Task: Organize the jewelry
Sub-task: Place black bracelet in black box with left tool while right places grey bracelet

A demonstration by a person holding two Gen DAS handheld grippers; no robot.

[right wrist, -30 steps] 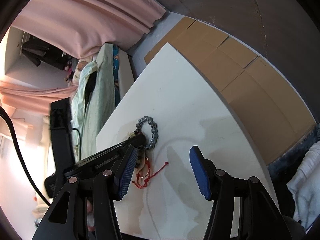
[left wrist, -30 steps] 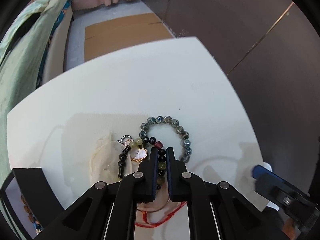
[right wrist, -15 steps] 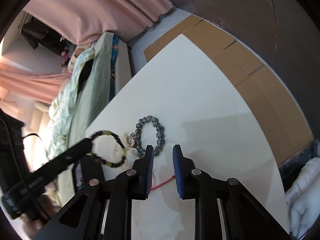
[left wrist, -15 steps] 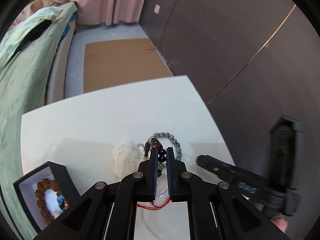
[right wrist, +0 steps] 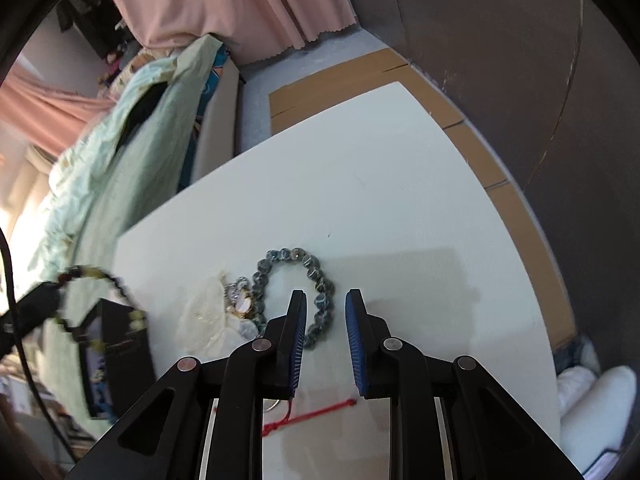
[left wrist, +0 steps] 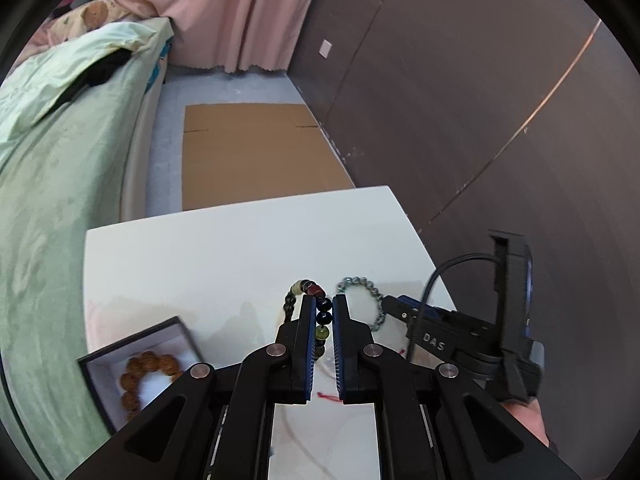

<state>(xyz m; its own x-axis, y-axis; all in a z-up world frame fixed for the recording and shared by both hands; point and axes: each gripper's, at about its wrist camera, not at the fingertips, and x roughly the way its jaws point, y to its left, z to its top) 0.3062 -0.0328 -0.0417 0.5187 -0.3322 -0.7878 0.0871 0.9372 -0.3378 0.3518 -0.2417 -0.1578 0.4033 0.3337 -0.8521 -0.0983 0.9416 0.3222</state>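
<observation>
The left tool is clamped on a mixed-bead bracelet, which hangs above the white table, its loop seemingly stretched along the tool's line. The right tool stands slightly apart, empty, over a grey-green bead bracelet lying flat

The far half of the white table lies bare; the grey bead bracelet and open black box crowd the near side.
</observation>
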